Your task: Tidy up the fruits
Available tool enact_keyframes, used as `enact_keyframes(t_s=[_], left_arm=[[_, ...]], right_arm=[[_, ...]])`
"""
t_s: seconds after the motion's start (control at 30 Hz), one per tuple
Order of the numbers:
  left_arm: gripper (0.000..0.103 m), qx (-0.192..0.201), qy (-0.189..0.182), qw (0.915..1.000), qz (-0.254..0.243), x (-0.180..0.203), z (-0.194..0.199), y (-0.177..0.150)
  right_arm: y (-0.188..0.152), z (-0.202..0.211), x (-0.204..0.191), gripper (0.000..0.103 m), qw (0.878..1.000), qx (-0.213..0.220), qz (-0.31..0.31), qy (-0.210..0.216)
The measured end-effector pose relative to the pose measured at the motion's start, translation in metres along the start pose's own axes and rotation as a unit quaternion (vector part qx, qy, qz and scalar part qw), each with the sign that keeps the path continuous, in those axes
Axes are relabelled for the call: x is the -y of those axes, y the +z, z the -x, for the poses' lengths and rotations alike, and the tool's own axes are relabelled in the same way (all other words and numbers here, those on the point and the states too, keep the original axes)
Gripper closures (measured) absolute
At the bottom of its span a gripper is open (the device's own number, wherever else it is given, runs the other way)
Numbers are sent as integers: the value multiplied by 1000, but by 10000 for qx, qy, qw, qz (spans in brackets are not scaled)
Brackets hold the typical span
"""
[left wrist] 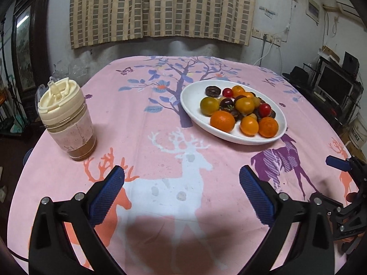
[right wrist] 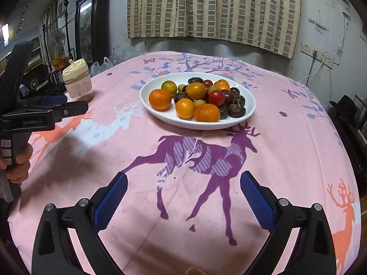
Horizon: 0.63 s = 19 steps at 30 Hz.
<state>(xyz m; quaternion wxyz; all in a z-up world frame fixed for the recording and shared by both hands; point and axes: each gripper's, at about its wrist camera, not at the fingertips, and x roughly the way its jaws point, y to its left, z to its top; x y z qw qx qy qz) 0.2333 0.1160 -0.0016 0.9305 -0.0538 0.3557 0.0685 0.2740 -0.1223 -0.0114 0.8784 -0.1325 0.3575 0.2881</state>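
Dark fruits (right wrist: 236, 105) half-buried under oranges (right wrist: 160, 99) — kind unclear — plate (right wrist: 156, 112) heaped.

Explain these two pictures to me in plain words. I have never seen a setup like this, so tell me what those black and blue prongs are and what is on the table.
No robot arm here: a person holds a two-finger gripper in each hand, with a camera looking along its fingers. One picture comes from the left gripper, the other from the right gripper. Both are open and hold nothing. On the pink deer-print tablecloth sits a white oval plate piled with oranges, small red tomatoes and dark round fruits. A lidded cream cup stands apart, at the table's left.
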Motion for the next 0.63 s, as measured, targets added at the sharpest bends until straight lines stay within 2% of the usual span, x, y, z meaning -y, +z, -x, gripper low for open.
enact_keyframes(t_s=[0.17,0.37,0.63], left_arm=[[5,-114,119,9995,-282,10,-4,-3],[5,149,347,9980,-503,17,4,-4],[5,242,384,9976,-521,17,7,-3]], right_arm=[[-2,-1,-3,4,9999,-55,53,85],[-2,0,-2,4,10000,-10,4,62],[-2,-4,3,4,9999,-103,-120,53]])
